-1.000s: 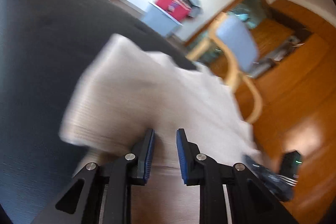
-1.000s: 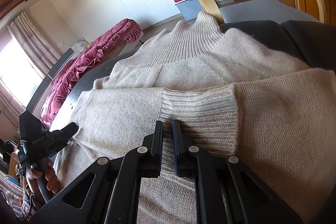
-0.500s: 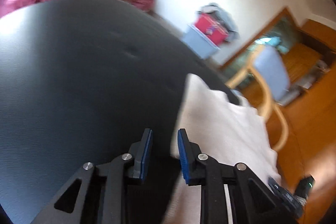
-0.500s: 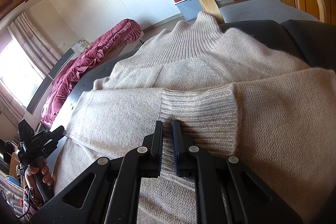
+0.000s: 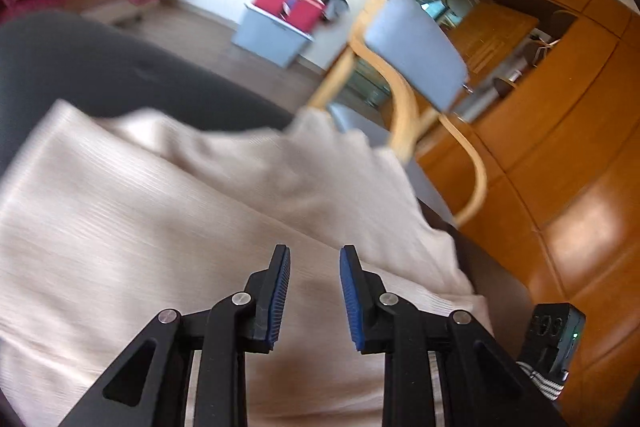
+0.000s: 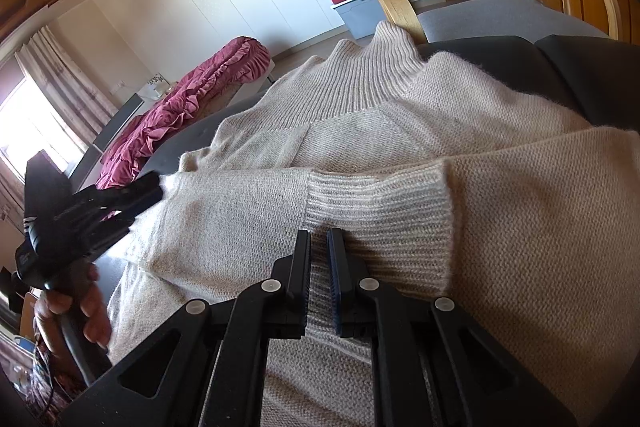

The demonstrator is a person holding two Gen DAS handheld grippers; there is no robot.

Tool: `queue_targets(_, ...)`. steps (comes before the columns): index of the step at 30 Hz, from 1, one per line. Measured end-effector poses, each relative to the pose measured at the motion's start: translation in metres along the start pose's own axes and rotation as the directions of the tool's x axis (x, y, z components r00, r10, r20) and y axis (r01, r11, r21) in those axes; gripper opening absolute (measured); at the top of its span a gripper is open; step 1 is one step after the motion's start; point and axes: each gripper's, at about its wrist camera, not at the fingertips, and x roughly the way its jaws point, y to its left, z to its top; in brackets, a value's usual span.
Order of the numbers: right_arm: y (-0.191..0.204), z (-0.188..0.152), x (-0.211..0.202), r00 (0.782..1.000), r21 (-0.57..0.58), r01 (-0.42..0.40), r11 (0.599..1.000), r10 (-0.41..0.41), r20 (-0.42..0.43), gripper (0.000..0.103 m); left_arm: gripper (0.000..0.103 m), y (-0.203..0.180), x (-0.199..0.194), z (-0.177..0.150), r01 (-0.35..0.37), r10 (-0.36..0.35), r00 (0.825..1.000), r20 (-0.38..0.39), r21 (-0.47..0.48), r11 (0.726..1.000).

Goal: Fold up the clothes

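Observation:
A beige knit sweater (image 6: 400, 131) lies on a dark surface (image 6: 580, 67), collar toward the far chair, both sleeves folded across the body. My right gripper (image 6: 319, 235) hovers low over the ribbed cuff (image 6: 376, 199), jaws a narrow gap apart, nothing between them. My left gripper (image 5: 313, 253) is open and empty over the sweater (image 5: 160, 219). In the right wrist view the left gripper (image 6: 154, 191) reaches the sweater's left edge, at the sleeve fold.
A wooden chair with grey cushions (image 5: 416, 47) stands just past the sweater. A grey bin with a red box (image 5: 280, 23) sits by the wall. A crimson blanket (image 6: 180, 107) lies at the left. Wooden cabinets (image 5: 560, 131) are at the right.
My left gripper swung away over the bare dark surface, then came back over the sweater's left side, jaws wider. The right gripper has not moved.

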Motion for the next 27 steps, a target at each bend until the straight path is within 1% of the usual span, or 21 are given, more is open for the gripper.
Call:
queue_targets(1,0.000,0.000,0.000,1.000,0.001,-0.001,1.000,0.001,0.000,0.010,0.025,-0.003,0.011,-0.005,0.037,-0.037,0.999,-0.020,-0.012,0.999)
queue_targets(3,0.000,0.000,0.000,1.000,0.002,-0.003,1.000,0.003,0.000,0.010,0.025,-0.004,0.023,-0.012,0.045,-0.046,0.998,-0.048,-0.028,0.999)
queue_targets(6,-0.001,0.000,0.000,1.000,0.005,-0.007,1.000,0.007,0.000,0.010,0.025,0.000,0.021,-0.012,0.030,-0.030,0.999,-0.016,-0.013,0.999)
queue_targets(8,-0.001,0.000,0.000,1.000,0.005,-0.008,1.000,0.008,0.000,0.010,0.025,0.006,0.015,-0.008,-0.015,0.015,1.000,-0.003,-0.004,1.000)
queue_targets(11,-0.001,0.000,0.000,1.000,0.005,-0.009,1.000,0.009,-0.001,0.010,0.025,0.021,0.003,-0.002,-0.055,0.055,0.998,0.025,-0.011,0.998)
queue_targets(16,0.000,0.000,0.000,1.000,0.005,-0.008,1.000,0.008,-0.001,0.010,0.025,0.054,-0.022,0.010,-0.101,0.106,0.992,0.073,-0.066,0.993)
queue_targets(18,0.001,0.000,0.000,1.000,0.005,-0.007,1.000,0.007,0.000,0.010,0.025,0.068,-0.033,0.013,-0.127,0.136,0.986,0.095,-0.095,0.987)
queue_targets(22,0.001,-0.001,0.000,1.000,0.005,-0.007,1.000,0.007,-0.001,0.009,0.025,0.098,-0.052,0.019,-0.153,0.171,0.978,0.118,-0.142,0.978)
queue_targets(25,0.001,-0.001,0.000,1.000,0.005,-0.007,1.000,0.007,-0.001,0.010,0.025,0.112,-0.064,0.024,-0.197,0.223,0.965,0.139,-0.180,0.964)
queue_targets(27,0.000,-0.002,0.000,1.000,0.004,-0.007,1.000,0.007,0.000,0.009,0.025,0.112,-0.070,0.023,-0.237,0.273,0.949,0.155,-0.217,0.947)
